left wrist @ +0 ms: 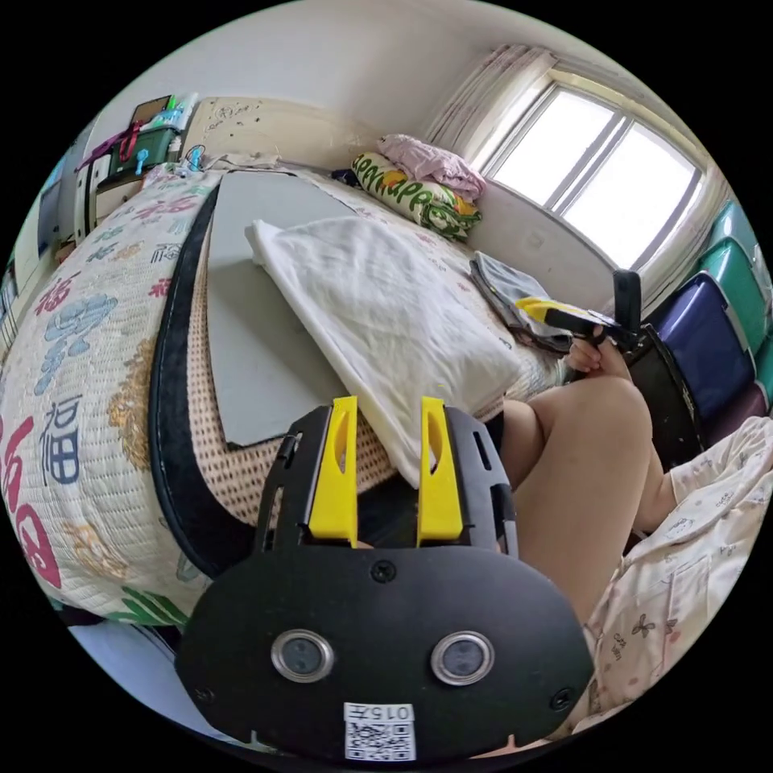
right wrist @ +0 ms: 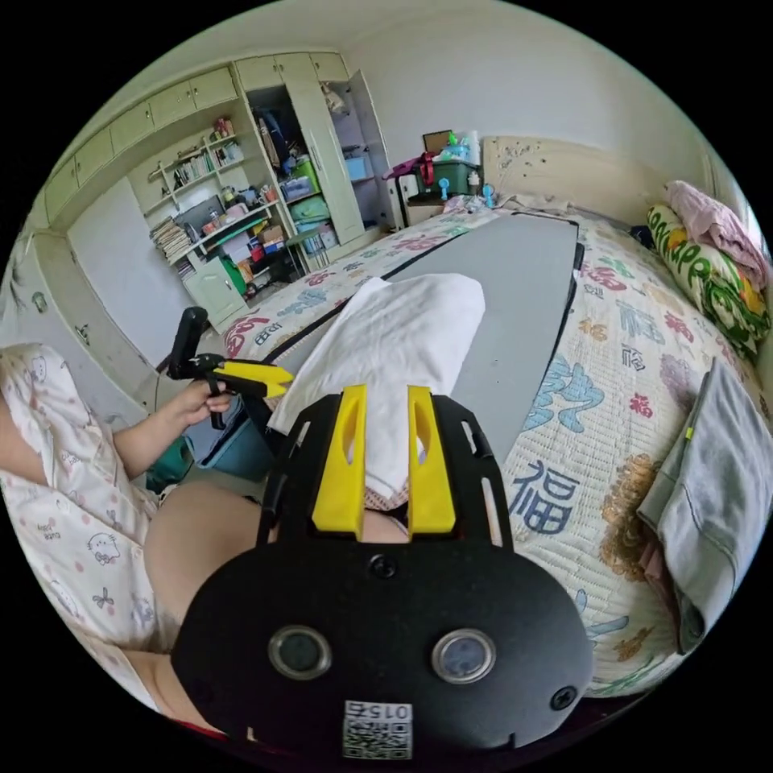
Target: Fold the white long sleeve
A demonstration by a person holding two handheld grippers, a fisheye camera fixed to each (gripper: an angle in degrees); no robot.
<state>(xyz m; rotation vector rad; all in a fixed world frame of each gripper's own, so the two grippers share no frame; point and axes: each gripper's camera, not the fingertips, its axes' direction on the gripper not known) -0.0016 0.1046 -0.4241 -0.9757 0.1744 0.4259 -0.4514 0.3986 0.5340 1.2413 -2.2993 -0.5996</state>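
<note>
One folded white long sleeve (left wrist: 378, 314) on printed bedspread (left wrist: 88, 322)

The white long sleeve (left wrist: 378, 314) lies folded on a grey board (left wrist: 258, 322) atop the bed (left wrist: 88, 338), one corner hanging over the edge. The left tongs (left wrist: 388, 419) hover near that corner, jaws apart. Beyond the person's knee (left wrist: 588, 435), the right tongs (left wrist: 535, 306) are held up near a grey garment (left wrist: 507, 290).

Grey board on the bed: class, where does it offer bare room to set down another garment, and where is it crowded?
Free: the grey board between the folded white long sleeve and the headboard, plus its strip beside the black edging. Crowded: the near end under the garment, and the bed's window side, with grey clothes and bedding pile.
</note>
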